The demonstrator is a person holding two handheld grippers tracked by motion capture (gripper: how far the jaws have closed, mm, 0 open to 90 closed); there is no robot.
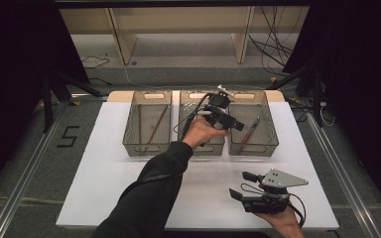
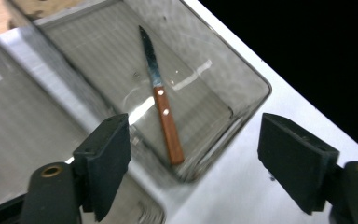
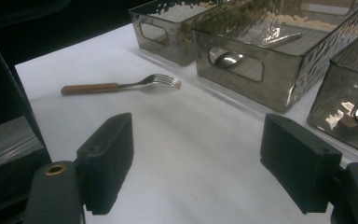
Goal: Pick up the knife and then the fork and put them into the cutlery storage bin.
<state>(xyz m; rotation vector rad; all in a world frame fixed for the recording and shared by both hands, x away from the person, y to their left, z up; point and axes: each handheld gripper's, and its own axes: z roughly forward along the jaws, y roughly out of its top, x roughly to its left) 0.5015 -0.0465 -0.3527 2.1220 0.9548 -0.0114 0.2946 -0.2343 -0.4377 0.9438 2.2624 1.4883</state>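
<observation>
hovering over the right-hand bin (image 1: pixel 270 130), the left gripper (image 1: pixel 228 122) stands wide, nothing between its jaws; knife (image 2: pixel 162 105) lies inside; right gripper (image 1: pixel 242 186) wide, empty, above the table (image 1: pixel 104 183).

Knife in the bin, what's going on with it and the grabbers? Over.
Left gripper open above the right bin. Knife flat inside it, untouched. Right gripper open, low over the table. Fork lies loose ahead. Nothing blocking.

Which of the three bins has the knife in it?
The right-hand bin, the one beside the left gripper. A wooden-handled knife lies flat on its bottom, while the left bin holds thin sticks and the middle bin a spoon.
</observation>
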